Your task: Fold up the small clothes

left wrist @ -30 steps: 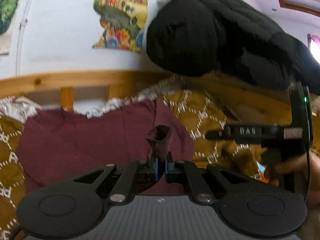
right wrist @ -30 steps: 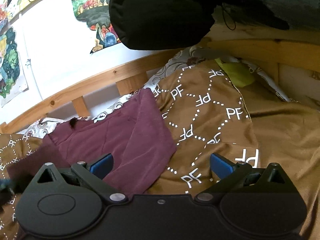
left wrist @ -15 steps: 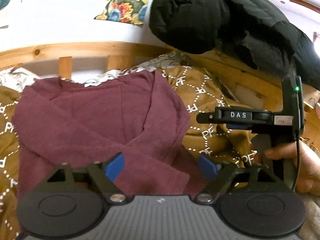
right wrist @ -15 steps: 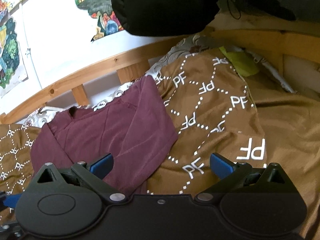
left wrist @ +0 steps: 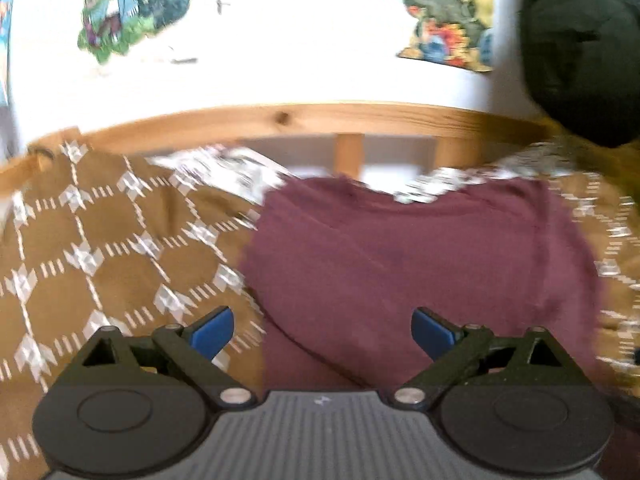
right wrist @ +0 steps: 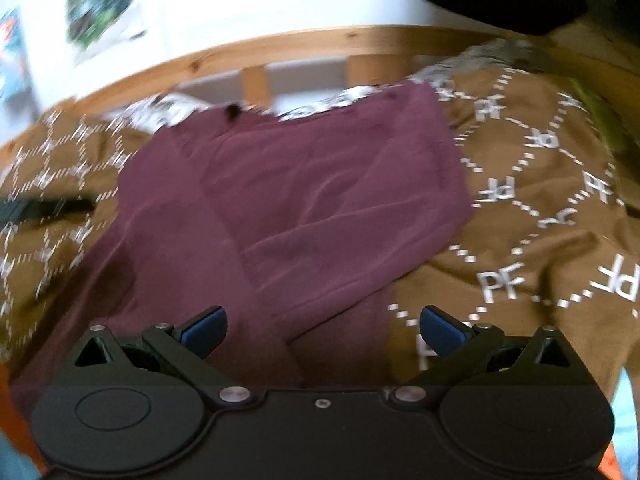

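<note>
The left tongs (left wrist: 322, 330) have let go of the maroon shirt (left wrist: 420, 264) and now stand spread above it; the right tongs (right wrist: 322, 330) are spread too. The shirt lies on the bed (right wrist: 540, 208), one sleeve seemingly folded across, so next fold can begin

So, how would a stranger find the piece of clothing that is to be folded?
Look below the wooden bed rail, on the brown blanket with white letters. The dark red shirt lies there, the only plain piece of cloth on it.
</note>
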`<state>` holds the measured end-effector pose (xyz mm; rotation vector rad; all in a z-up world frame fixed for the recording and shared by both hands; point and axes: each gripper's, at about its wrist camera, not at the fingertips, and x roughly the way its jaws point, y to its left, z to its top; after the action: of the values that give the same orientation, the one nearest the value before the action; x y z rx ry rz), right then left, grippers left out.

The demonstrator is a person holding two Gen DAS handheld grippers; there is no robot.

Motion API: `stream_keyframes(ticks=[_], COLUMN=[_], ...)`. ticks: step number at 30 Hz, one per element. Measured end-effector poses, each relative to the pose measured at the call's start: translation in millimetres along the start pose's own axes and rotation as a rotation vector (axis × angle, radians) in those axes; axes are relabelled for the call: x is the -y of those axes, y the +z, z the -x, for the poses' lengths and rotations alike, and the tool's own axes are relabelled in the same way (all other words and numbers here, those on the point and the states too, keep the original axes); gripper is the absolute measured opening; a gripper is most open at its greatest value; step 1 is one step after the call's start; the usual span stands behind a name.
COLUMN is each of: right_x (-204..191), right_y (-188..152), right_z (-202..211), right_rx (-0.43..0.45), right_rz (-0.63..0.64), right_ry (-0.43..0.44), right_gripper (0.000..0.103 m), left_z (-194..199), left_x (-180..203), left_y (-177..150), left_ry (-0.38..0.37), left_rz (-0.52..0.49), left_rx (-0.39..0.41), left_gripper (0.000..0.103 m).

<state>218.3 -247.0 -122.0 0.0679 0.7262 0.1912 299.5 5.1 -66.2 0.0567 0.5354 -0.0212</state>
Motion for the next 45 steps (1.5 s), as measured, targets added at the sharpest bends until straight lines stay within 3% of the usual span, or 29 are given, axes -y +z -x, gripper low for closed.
stream_keyframes(ticks=[7,9,13,17,20,26,31,33,34,35,39,41,45], right_x=[-15,-16,-18,-20,-22,-22,-23,-23,-23,-23,-23,-21,-20], right_y=[-3,-2,1,-2,-4,-5,-7,-7,-7,-7,-6,-5,-2], right_z=[-2,-7,-13,-21,-27,-30,-30,-30,-30,-30,-26,-21,-5], right_rx=[-0.002,-0.016,-0.02,-0.053,-0.072,-0.073,-0.081,-0.082,-0.08,-0.077,-0.051,-0.025,0.056], right_rz=[0.073,0.062,0.055,0.061,0.063,0.063,0.076,0.075,0.075,0.075,0.078,0.08,0.103], right_ry=[0.032,0.029,0.038,0.042,0.039,0.034,0.019,0.015,0.014,0.012,-0.006,-0.019,-0.051], right_gripper=[0.102,0.102,0.102,0.102,0.102,0.102,0.102,0.102,0.102,0.102,0.102,0.102,0.102], left_z=[-70,-88,-109,-124,-125,-119,-116,-108,-102,-95,-66,-49,-3], left_x=[-43,-52,-63,-69,-72,-67,-65,-67,-69,-70,-68,-64,-51], left_y=[25,26,27,25,23,26,26,26,26,25,26,26,26], left_ry=[0.012,0.02,-0.037,-0.096,-0.116,0.007,0.013,-0.006,-0.024,-0.034,-0.037,-0.02,-0.019], left_rz=[0.054,0.076,0.098,0.192,0.252,0.265,0.253,0.278,0.295,0.308,0.279,0.25,0.172], left_rx=[0.009,-0.013,-0.033,-0.116,-0.127,-0.123,-0.139,-0.13,-0.122,-0.106,-0.088,-0.084,-0.059], left_gripper=[0.096,0.088,0.073,0.034,0.015,0.01,0.019,0.041,0.064,0.076,0.079,0.089,0.098])
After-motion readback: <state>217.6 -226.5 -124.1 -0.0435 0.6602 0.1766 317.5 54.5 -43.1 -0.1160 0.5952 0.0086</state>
